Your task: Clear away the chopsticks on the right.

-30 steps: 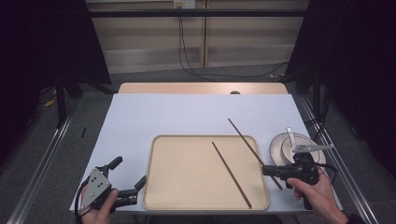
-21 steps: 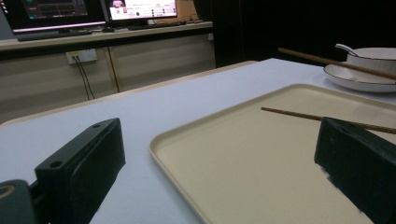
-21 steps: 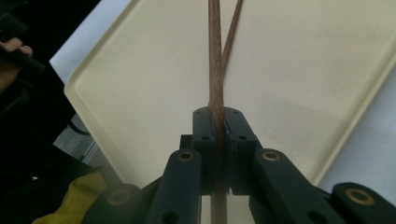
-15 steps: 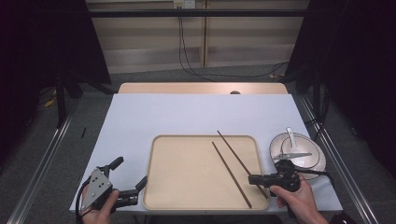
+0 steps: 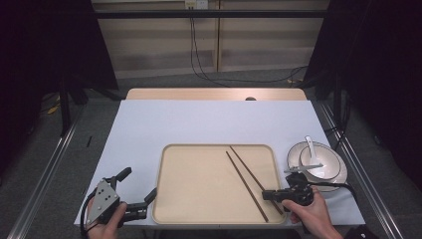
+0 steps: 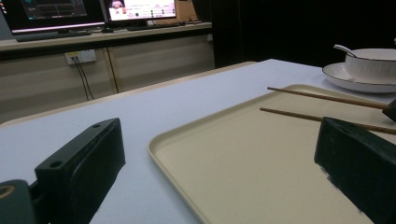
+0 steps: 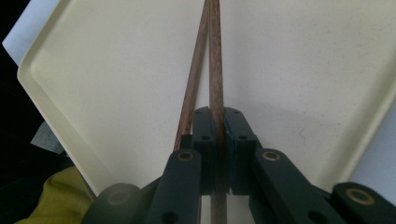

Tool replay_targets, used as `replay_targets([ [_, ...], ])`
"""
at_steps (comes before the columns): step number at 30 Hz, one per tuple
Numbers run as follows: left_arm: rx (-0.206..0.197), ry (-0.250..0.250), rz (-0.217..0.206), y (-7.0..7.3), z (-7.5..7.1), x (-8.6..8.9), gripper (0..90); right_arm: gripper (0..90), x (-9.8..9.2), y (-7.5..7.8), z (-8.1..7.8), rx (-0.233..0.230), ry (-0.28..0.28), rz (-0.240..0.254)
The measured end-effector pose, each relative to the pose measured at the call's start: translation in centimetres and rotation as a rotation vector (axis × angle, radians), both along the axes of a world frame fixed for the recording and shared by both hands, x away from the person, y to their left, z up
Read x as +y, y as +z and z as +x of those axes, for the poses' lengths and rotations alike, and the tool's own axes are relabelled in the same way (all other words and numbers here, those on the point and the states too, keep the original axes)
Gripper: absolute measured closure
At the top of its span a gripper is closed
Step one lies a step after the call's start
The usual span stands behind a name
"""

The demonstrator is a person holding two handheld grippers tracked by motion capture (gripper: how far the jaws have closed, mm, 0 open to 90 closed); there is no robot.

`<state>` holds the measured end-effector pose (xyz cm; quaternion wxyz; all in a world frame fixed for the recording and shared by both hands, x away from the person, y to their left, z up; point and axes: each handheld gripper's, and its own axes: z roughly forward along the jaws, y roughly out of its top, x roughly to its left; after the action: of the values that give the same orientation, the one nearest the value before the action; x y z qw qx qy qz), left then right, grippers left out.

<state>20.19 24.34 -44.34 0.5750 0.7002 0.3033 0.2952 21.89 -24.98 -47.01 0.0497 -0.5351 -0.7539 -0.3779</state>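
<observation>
The chopstick (image 7: 216, 84) in the right gripper (image 7: 215, 140) is a thin, stiff wooden stick, surely very light, with a smooth surface that can slip or turn between flat pads, so I judge that a hold near its thick end, as it is now, is steady enough only for slow moves. The jaws of this gripper are closed tight on it near the lower right of the high view, and the stick runs up and to the left over the tray (image 5: 199, 149). A second chopstick (image 5: 246, 179) lies on the tray just beside it, and the two nearly meet at the near end; whether they touch there I cannot tell. The long free end will swing wide if the hand turns, so it needs room. The tray has a low raised rim, which can catch a stick that is dragged flat. To the right of the tray, close to the right hand (image 5: 308, 214), stands a white bowl (image 5: 318, 162) on a plate with a spoon (image 5: 309, 147) in it; these look breakable and they are the nearest obstacle. The left gripper (image 5: 137, 191) rests at the lower left, at the tray's corner, with its jaws wide apart and holding nothing. The white table (image 5: 209, 122) beyond the tray is bare and gives much open room.
</observation>
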Motion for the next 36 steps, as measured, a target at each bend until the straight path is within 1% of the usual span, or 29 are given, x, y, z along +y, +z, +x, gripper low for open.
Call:
replay_targets([
  [3,0.005,-0.002,-0.011,-0.02,-0.03,-0.04,1.6,84.4,0.09,-0.24,0.01,0.007,-0.007,-0.021],
  [5,0.002,-0.001,-0.002,0.00,-0.04,-0.01,1.6,84.4,0.12,-0.23,0.02,0.009,-0.015,-0.020],
  [9,0.003,-0.001,-0.002,-0.01,-0.05,0.00,1.6,83.7,0.20,-0.22,-0.03,0.016,-0.031,-0.023],
  [17,0.003,-0.009,-0.006,-0.03,0.00,-0.07,1.6,83.4,0.21,-0.22,-0.05,0.020,-0.038,-0.022],
  [19,0.002,0.005,-0.002,-0.02,-0.04,-0.05,1.6,83.3,0.22,-0.21,-0.06,0.021,-0.040,-0.021],
  [25,0.005,-0.004,-0.001,-0.03,-0.01,-0.05,1.6,82.3,0.21,-0.19,-0.06,0.019,-0.034,-0.021],
  [29,0.006,-0.003,-0.005,-0.04,-0.03,-0.08,1.6,76.2,0.21,-0.11,-0.07,0.024,-0.028,-0.011],
  [32,0.006,-0.001,-0.006,-0.05,-0.01,-0.06,1.6,75.7,0.17,-0.09,-0.07,0.020,-0.027,-0.015],
  [34,0.005,-0.004,-0.005,-0.04,-0.02,-0.07,1.6,70.4,0.11,0.01,-0.10,0.014,-0.027,-0.019],
  [35,0.005,-0.005,-0.005,-0.04,-0.01,-0.06,1.6,65.8,0.06,0.03,-0.09,0.006,-0.021,-0.016],
  [36,0.005,-0.005,-0.003,-0.04,-0.01,-0.05,1.6,63.3,0.00,0.08,-0.10,-0.005,-0.018,-0.017],
])
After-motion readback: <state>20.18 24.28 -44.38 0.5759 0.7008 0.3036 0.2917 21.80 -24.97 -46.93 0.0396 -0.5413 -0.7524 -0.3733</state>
